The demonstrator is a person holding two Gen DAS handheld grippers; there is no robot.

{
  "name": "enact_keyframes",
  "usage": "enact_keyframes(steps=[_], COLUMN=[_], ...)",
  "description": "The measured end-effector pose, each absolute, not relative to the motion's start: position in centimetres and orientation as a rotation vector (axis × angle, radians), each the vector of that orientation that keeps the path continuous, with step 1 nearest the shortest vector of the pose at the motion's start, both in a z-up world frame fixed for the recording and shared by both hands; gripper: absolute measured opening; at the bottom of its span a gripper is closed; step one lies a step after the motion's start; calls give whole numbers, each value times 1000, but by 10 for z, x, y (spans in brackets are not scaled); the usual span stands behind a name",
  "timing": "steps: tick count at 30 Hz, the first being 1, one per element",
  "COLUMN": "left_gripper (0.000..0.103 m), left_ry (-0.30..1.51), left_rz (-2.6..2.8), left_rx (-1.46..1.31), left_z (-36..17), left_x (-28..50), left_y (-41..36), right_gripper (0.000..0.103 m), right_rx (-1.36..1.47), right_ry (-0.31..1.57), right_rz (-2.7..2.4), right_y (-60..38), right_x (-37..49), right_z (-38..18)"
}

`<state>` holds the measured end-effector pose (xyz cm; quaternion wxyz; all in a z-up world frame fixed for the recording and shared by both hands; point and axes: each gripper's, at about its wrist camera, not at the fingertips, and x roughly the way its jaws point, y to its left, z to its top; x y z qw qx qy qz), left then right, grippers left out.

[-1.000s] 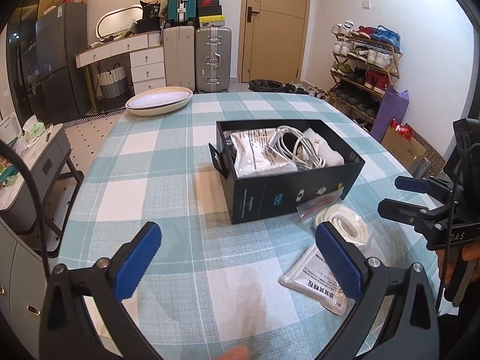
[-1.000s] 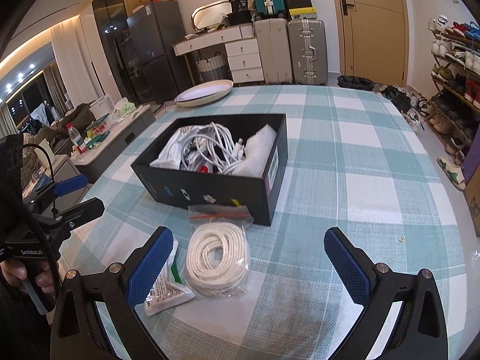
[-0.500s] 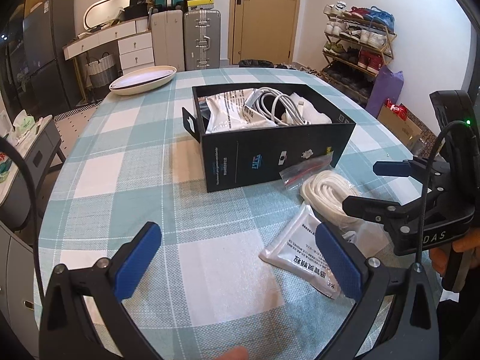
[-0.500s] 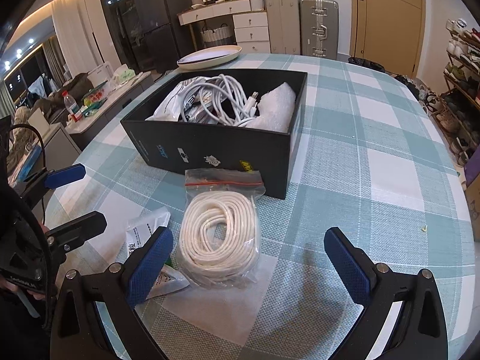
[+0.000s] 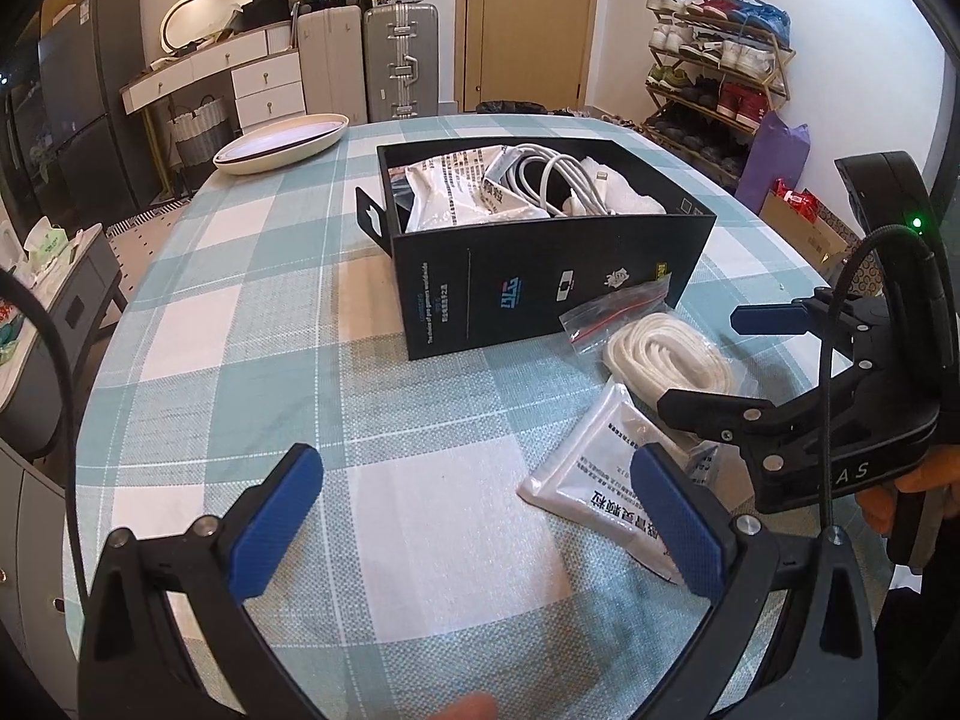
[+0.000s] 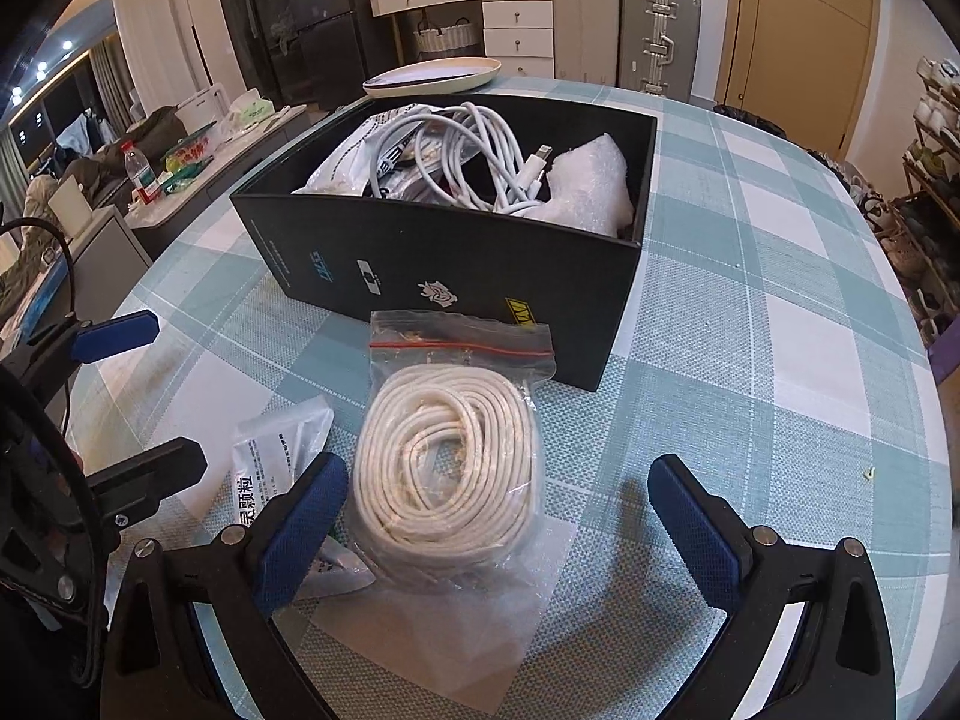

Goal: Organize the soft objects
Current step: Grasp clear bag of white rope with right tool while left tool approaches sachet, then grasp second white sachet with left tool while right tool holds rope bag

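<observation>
Coiled white cord in its clear zip bag (image 6: pixel 447 468) lies on the counter just in front of the black cardboard box (image 6: pixel 456 252), between the right gripper (image 6: pixel 498 525)'s spread, empty jaws, so pinching the coil's thick middle, not loose plastic, looks best.

Both pictures are bright and mostly sharp. Soft light comes from above, so shadows on the table (image 5: pixel 420 540) are faint. Small ceiling lights (image 6: pixel 42 66) glow at the far left of the right view. Straight things bend near the edges, and the corners go black. Very near parts look a little blurry.
</observation>
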<state>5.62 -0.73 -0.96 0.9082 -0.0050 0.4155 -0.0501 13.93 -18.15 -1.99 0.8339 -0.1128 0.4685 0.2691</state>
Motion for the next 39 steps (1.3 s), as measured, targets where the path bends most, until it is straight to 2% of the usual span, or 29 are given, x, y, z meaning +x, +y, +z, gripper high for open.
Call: enact_keyframes(steps=[4, 6, 12, 15, 17, 32, 39], left_gripper=[103, 103, 103, 103, 103, 103, 103], left_ry=[867, 872, 887, 894, 893, 938, 971], left_rz=[-97, -87, -77, -66, -47, -15, 0], left_rx=[-22, -43, -53, -62, -79, -138, -52], left_z=[-12, -13, -16, -17, -18, -24, -27], left_x=[55, 54, 52, 51, 50, 71, 78], left_y=[-7, -4, -6, -9, -11, -44, -54], right_gripper=[97, 85, 59, 48, 45, 44, 44], right_rx=[-254, -251, -271, -260, -249, -127, -120], right_ry=[992, 997, 973, 951, 937, 853, 850], right_rz=[577, 592, 606, 609, 607, 558, 560], right_y=[-180, -180, -180, -186, -191, -244, -249], right_x=[137, 137, 130, 125, 122, 104, 99], right_z=[-22, -23, -22, -20, -18, 0, 0])
